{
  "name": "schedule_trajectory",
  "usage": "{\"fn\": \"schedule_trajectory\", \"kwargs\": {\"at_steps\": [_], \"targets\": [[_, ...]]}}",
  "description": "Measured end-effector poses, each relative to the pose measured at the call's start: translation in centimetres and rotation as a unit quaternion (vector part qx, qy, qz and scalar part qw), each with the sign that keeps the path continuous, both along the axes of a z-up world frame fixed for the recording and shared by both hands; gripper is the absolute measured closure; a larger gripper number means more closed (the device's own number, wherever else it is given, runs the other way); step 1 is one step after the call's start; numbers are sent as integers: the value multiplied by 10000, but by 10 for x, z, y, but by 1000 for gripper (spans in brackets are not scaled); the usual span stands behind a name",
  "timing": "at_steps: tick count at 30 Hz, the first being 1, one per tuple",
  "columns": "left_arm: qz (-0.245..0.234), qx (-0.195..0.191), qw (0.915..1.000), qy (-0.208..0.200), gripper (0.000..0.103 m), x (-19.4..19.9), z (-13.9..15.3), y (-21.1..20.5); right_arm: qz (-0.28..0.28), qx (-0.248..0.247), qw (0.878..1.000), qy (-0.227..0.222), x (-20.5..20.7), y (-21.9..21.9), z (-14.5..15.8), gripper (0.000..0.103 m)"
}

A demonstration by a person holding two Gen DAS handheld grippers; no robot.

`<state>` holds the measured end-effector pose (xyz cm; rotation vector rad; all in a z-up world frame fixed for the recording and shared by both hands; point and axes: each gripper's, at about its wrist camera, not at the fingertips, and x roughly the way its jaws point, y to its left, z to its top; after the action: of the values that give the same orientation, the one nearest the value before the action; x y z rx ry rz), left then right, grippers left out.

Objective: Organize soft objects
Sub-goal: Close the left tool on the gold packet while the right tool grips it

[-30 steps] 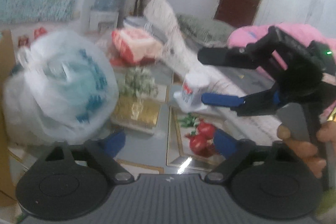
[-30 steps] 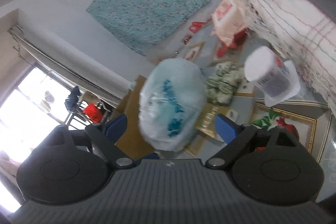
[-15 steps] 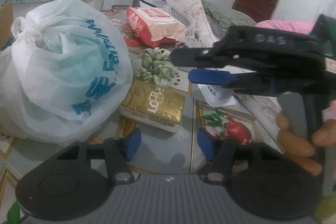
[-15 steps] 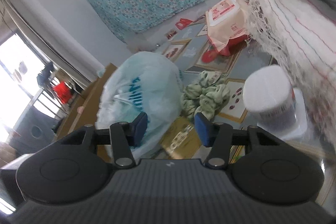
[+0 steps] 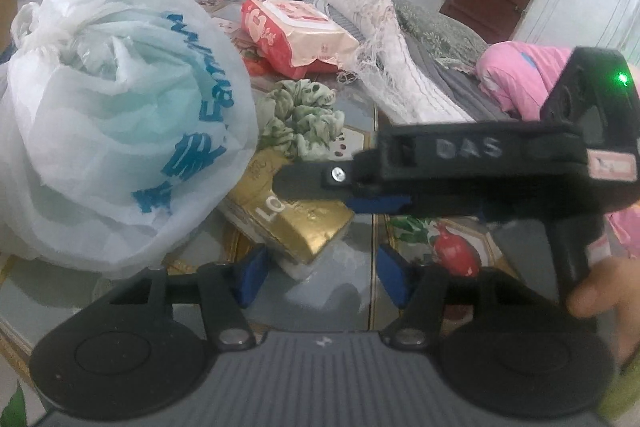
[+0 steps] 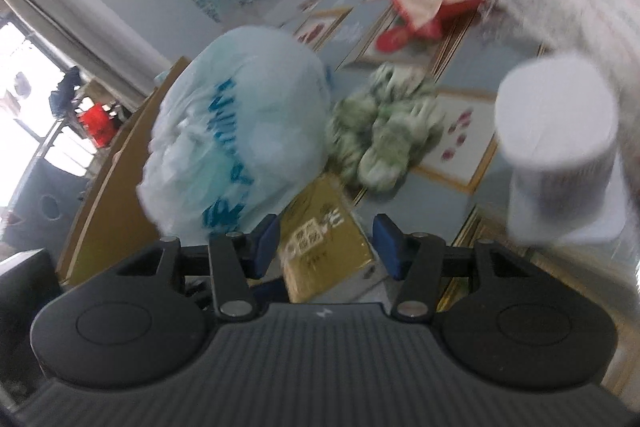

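Left wrist: my left gripper (image 5: 318,277) jaws apart, flat gold foil-wrapped pack (image 5: 294,223) on the tiled surface (image 5: 362,147) between them, unpinched, beside the tied white plastic bag (image 5: 116,119). Right wrist: right gripper (image 6: 326,247) jaws opening, straddling the pack's corner

Gold soft pack (image 5: 296,223) flat on floor, touching white bag (image 5: 116,123).

Right claw (image 6: 326,247) opening – gold pack (image 6: 324,247) between.
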<state>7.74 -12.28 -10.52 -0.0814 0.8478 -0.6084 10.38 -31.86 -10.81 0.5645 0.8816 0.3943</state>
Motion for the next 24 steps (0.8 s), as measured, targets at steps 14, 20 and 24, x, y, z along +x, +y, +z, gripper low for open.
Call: {"fn": "schedule_trajectory", "kwargs": {"at_steps": [14,20,24], "targets": [[43,333,9992,-215,38,2,0,0,-117,253,9996,81,-10,-1,-8,60],[57,558,9978,-366,38,-5,1,-8,-165,183,9997,25,-17,3,-9,67],[88,549,9978,-357,39,-11,4,-6,-193,203,9996,18,-30,4,-7,68]]}}
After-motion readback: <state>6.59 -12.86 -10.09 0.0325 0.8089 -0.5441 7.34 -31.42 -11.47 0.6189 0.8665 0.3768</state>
